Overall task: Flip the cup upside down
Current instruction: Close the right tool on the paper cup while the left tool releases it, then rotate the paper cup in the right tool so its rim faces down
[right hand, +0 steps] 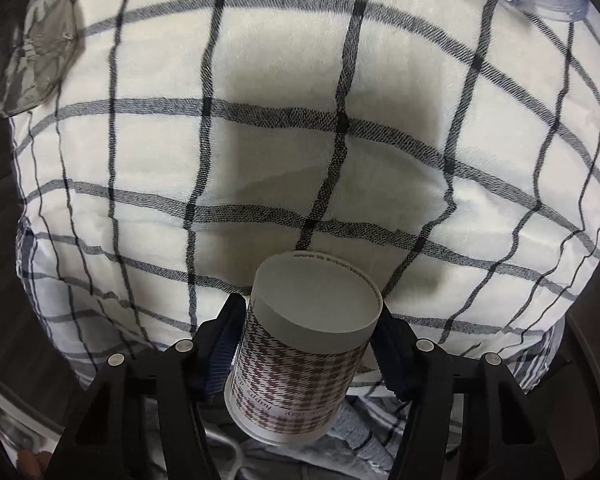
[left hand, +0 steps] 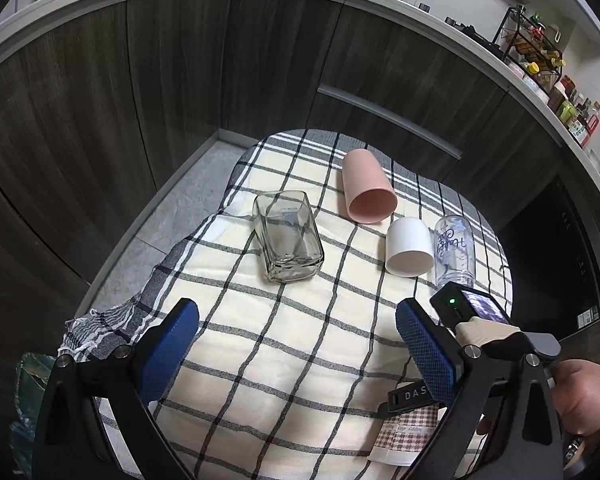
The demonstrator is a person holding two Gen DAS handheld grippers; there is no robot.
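My right gripper (right hand: 310, 344) is shut on a paper cup (right hand: 304, 344) with a brown houndstooth pattern. The cup's flat base faces the camera and its rim points back toward the gripper. It hangs over the checked cloth (right hand: 260, 140). In the left wrist view the same cup (left hand: 408, 432) shows at the lower right, under the right gripper's body (left hand: 484, 320). My left gripper (left hand: 298, 344) is open and empty, low over the cloth (left hand: 280, 340).
On the cloth lie a square glass jar (left hand: 288, 236), a pink cup (left hand: 366, 188), a white cup (left hand: 408, 246) and a clear printed cup (left hand: 454, 250), all on their sides. Dark cabinets (left hand: 140, 92) stand behind; the table edge drops to grey floor (left hand: 172, 216) at left.
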